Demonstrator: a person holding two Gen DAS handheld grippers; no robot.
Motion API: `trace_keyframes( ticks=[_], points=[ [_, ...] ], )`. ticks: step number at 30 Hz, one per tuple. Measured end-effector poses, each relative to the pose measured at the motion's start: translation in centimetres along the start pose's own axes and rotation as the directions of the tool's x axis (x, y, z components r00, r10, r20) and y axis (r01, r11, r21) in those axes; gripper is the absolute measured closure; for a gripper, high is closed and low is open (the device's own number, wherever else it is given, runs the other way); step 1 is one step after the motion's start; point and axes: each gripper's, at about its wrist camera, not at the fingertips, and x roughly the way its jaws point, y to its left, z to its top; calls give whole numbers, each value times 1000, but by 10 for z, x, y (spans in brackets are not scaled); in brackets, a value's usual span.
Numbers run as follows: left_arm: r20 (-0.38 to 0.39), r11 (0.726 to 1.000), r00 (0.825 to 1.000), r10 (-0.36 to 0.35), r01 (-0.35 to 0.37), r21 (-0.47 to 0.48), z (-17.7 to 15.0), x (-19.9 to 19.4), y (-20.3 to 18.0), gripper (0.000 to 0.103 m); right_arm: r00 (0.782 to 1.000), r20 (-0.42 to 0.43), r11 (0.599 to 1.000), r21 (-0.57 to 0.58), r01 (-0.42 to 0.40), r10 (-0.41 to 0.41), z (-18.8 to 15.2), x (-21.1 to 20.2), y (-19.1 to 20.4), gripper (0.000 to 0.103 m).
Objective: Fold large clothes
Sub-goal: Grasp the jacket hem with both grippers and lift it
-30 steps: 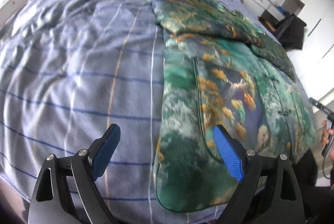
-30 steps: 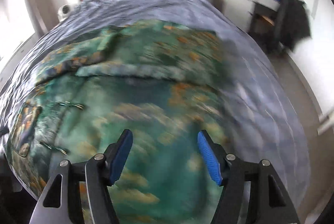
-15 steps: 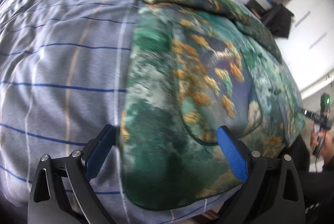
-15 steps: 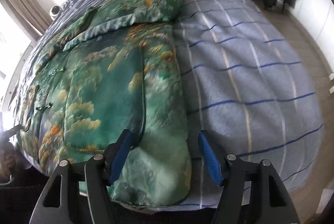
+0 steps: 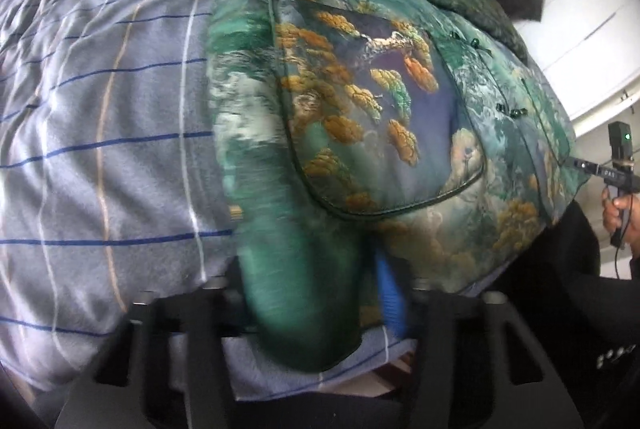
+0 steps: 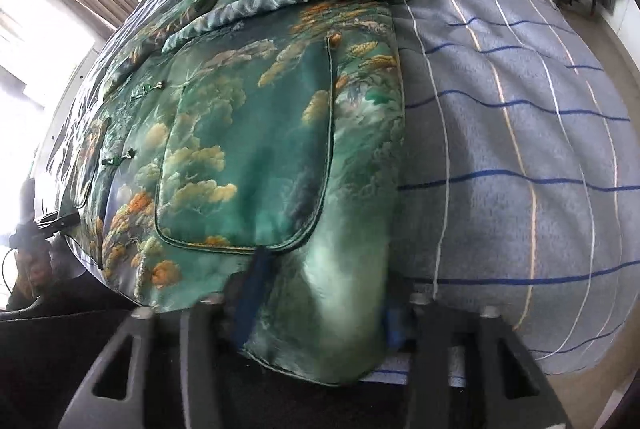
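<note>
The padded green landscape-print satin jacket (image 5: 360, 117) on the blue-striped grey bed cover (image 5: 112, 149) is pinched at its hem corners by left tool (image 5: 316, 293) and right tool (image 6: 320, 305), both having just closed.

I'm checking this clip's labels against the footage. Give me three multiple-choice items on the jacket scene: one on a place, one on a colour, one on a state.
1. Where does the jacket lie?
A. on a checked bed cover
B. on a wooden floor
C. over a chair back

2. What is the jacket's main colour?
A. red
B. green
C. white

3. How does the right gripper stand?
A. open, well above the cloth
B. shut on nothing
C. shut on the jacket's near hem

Answers:
1 A: the blue-lined bed cover shows all round the jacket.
2 B: green satin with orange and gold clouds and trees.
3 C: its jaws have just been closing, and a thick fold of hem bulges between the blue pads. The left gripper has pinched the other hem corner likewise.
</note>
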Motion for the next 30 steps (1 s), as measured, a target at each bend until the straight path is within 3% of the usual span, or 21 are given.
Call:
trace_keyframes(
  ticks=[1, 2, 5, 15, 22, 30],
  points=[
    [0, 1000, 1000, 0, 0, -4, 0, -3, 1, 81, 1000, 5, 1000, 6, -3, 3, 1, -2, 1, 78],
    [1, 1000, 1000, -6, 6, -15, 1, -7, 2, 86, 1000, 10, 1000, 16, -11, 11, 3, -4, 2, 82],
    [19, 999, 1000, -19, 20, -34, 3, -20, 3, 90, 997, 57, 998, 38, -55, 53, 8, -21, 9, 87],
    [145, 993, 987, -73, 86, -86, -3, -77, 9, 93, 971, 189, 986, 46, -159, 148, 19, -66, 34, 88],
    [126, 992, 989, -76, 88, -88, -19, -88, 12, 93, 952, 216, 968, 85, -238, 216, 9, -82, 27, 89],
    [110, 973, 987, -118, 137, -188, -41, -95, 28, 93, 948, 203, 949, 148, -277, 245, -26, -83, 17, 89]
  ],
)
